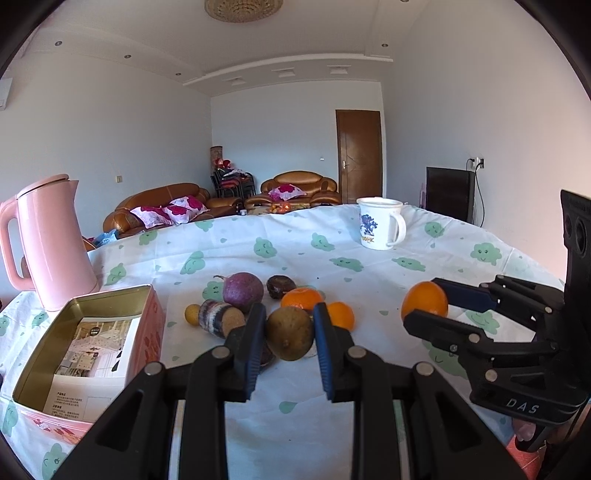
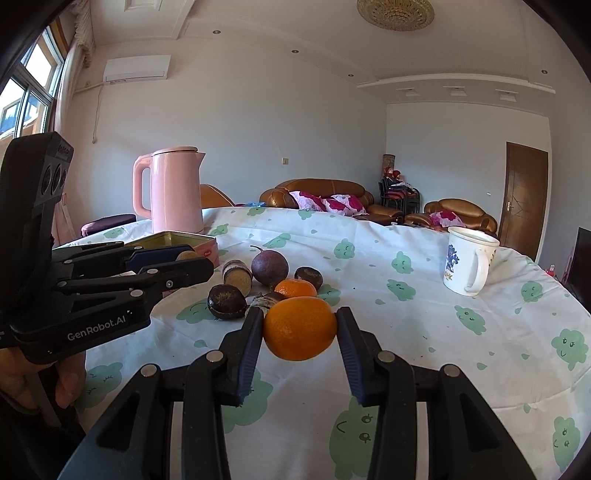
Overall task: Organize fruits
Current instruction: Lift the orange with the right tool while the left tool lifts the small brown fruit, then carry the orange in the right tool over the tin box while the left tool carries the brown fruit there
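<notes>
My left tongs (image 1: 289, 338) grip a brown fruit (image 1: 290, 333), and my right tongs (image 2: 300, 328) clamp an orange (image 2: 300, 328) above the tablecloth (image 2: 424, 325). Beyond the left fingers, a smaller orange (image 1: 341, 314) is half hidden; the tin box (image 1: 88, 343) sits to their left, its near corner cut off.

Brown leather sofas (image 2: 325, 194) are lining the far side of the room, carrying pink floral cushions (image 2: 332, 202). Right of the sofas a dark wooden door (image 1: 359, 155) is standing closed in the pale wall. Stacked chairs (image 1: 233, 181) are filling the corner between the sofas. Above the sofas a round ceiling lamp (image 2: 395, 13) is hanging from the white ceiling. Far left of the sofas, daylight is coming through a window (image 2: 27, 88), with a white air conditioner (image 2: 137, 68) mounted beside it.
</notes>
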Motion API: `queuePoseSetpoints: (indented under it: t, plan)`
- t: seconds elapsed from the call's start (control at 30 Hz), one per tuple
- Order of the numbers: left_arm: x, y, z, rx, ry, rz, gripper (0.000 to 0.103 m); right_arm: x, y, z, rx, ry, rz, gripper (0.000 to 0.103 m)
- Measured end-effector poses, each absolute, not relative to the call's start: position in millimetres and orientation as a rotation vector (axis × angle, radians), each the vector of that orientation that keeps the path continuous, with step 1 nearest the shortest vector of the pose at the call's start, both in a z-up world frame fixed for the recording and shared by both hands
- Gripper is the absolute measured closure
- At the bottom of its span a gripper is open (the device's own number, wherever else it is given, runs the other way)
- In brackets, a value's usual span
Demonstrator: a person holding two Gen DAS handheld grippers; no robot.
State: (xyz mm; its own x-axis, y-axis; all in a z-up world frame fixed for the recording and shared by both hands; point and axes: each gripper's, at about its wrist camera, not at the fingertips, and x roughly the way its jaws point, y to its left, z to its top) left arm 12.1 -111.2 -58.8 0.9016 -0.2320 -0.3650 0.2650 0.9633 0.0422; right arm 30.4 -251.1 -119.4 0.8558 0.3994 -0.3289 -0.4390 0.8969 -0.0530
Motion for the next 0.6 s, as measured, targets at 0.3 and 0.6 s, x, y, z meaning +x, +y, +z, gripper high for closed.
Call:
queuePoseSetpoints:
  t: [0.3, 0.6]
  plan:
    - [7, -114, -56, 0.117, 0.337, -0.244, 0.075, 25, -253, -118, -0.126, 0.280, 0.456, 0.060]
    - [2, -113, -50, 0.131, 0.302, -0.225, 0.076, 19, -255, -117, -0.122, 0.235, 0.465, 0.060]
